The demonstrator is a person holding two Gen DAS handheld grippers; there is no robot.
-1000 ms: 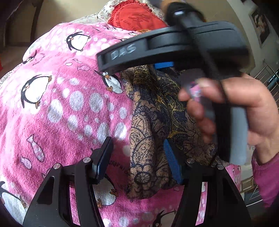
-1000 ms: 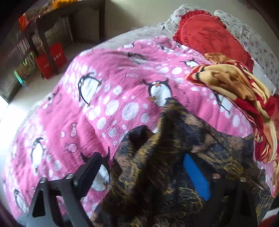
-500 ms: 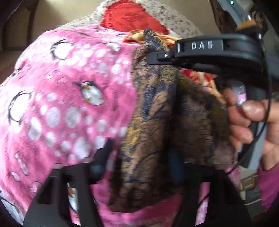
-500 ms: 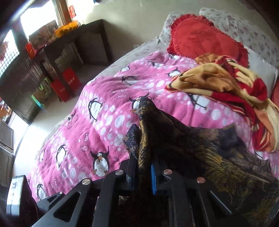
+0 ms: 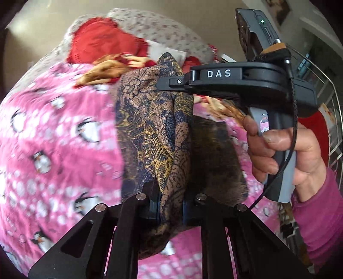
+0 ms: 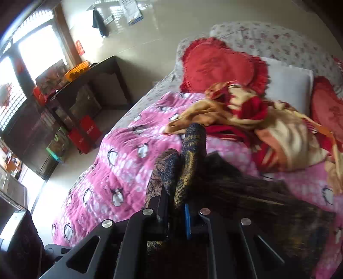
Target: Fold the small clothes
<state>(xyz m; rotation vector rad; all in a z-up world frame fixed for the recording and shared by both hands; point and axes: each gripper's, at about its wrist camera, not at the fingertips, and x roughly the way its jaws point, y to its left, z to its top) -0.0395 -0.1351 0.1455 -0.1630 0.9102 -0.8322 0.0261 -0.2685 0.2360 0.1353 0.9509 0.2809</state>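
Close wrist views; shared pink blanket [image 5: 53, 139]

- We see a bed [image 6: 120, 150] covered by a pink penguin-print blanket [image 6: 128, 167], with a floral sheet [image 6: 278, 40] at its head.
- 2 red heart-shaped cushions lie at the head, one [image 6: 218, 64] on the left and one [image 6: 328, 113] at the right edge, with a white pillow [image 6: 289, 83] between them.
- A crumpled red and gold blanket [image 6: 268, 124] sits below the cushions.
- We find a dark wooden cabinet [image 6: 92, 85] beside the bed, carrying an orange basket [image 6: 77, 69], with red boxes [image 6: 85, 133] on the floor near it.
- Bright daylight enters through barred windows [image 6: 36, 47] on the left.
- The wall [image 6: 171, 21] is plain and pale.
- A framed picture [image 5: 278, 8] hangs high on the wall.
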